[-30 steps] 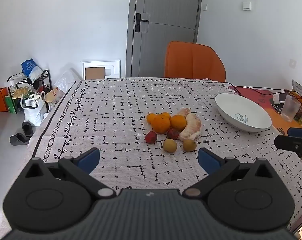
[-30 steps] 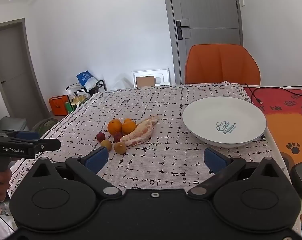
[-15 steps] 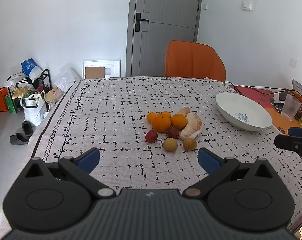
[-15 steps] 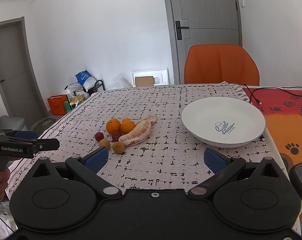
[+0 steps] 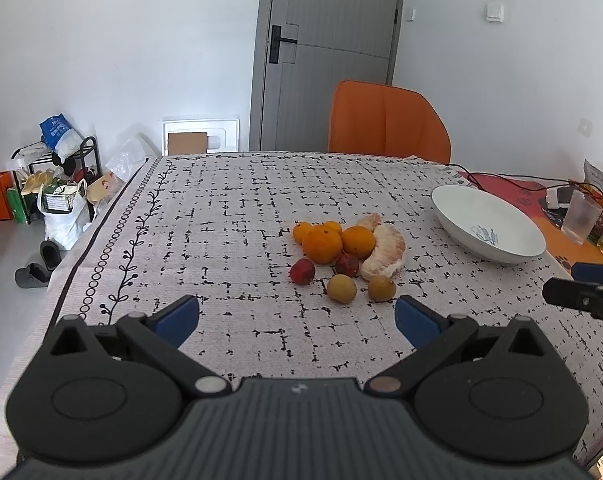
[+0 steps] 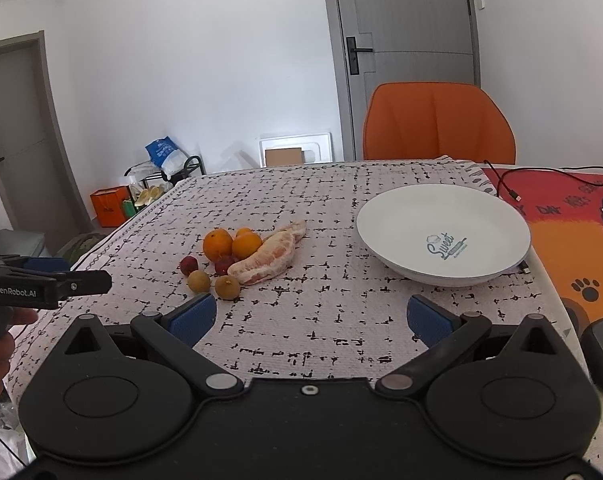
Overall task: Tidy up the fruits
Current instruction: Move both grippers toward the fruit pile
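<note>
Both grippers, left gripper [image 5: 297, 316] and right gripper [image 6: 311, 318], gape wide, holding nothing; next grab near fruit [image 5: 342, 288] for the bowl [image 6: 397, 208].

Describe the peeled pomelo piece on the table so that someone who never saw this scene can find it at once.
Start at the white bowl on the patterned tablecloth. Beside it, toward the table's middle, lies a small fruit pile. The pomelo piece is on the pile's bowl side: a long, curved, pale pink wedge without peel, while its neighbours are all small and round.
</note>
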The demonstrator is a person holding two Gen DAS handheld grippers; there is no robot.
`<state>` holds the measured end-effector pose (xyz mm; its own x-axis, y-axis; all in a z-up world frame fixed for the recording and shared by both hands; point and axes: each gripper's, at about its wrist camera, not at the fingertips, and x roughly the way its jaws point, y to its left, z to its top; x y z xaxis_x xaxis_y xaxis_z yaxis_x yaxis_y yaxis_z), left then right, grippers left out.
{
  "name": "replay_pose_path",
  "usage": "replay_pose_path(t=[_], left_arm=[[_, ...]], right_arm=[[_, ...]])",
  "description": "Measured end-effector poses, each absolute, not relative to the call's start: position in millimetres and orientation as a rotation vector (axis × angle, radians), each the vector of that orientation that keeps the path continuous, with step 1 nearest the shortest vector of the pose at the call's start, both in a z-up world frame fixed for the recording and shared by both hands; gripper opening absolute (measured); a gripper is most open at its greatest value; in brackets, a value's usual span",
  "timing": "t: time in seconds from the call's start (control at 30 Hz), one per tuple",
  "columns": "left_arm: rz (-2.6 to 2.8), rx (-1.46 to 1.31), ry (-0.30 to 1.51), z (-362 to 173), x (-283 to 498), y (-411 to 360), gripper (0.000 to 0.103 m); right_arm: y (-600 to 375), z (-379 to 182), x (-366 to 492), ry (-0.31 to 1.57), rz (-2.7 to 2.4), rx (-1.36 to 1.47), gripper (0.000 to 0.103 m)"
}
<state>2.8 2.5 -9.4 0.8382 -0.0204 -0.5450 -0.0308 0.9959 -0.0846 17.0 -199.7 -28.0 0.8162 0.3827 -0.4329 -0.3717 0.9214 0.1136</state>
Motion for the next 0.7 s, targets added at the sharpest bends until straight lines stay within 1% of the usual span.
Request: replay_pose_path(t=[0.53,0.63,0.7], left_arm=[[0.008,-0.152,0.562,-28.3,31.6,3.1,0.100],[0.000,-0.173,0.562,-30.6,37.9,3.8,0.093],[-0.006,-0.179,0.562,-32.7,42.0,3.0,0.083]], right_arm=[[-193.0,-52.7,53.2,0.534,0.445,0.098,0.103],[-189.5,-55.5,62.7,0.541,0.450,0.104,0.103],[-187.2,-57.2,68.0,0.539,0.453,0.107,0.103]])
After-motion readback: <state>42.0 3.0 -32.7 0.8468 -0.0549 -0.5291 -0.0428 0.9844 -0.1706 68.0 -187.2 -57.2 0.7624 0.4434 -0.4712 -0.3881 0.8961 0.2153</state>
